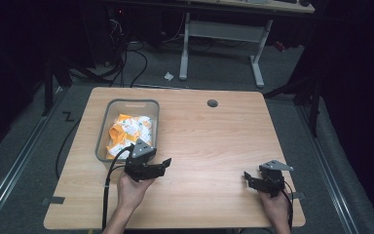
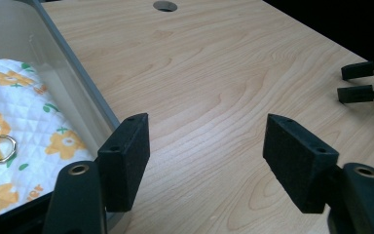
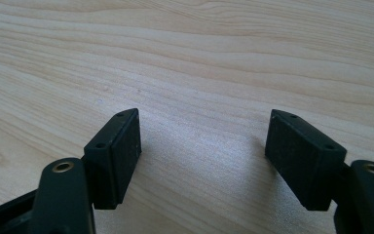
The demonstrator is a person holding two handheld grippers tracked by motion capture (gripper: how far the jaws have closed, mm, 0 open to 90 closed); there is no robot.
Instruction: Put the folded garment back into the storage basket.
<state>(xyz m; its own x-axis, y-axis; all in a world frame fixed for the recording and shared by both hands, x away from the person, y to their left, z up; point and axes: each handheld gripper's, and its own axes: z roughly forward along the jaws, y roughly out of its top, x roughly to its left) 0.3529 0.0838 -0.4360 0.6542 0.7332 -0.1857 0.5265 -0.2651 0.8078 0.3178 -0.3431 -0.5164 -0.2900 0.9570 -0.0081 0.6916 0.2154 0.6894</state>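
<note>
Early stage, probably. Left gripper and right gripper both wide-jawed, empty, over bare table. Orange-flowered quilted cloth, possibly a garment, bundled inside grey bin; nothing lifted out.

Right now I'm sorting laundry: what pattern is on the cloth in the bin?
Orange flowers with green leaves on white quilted cloth, clearest in the left gripper view.
</note>
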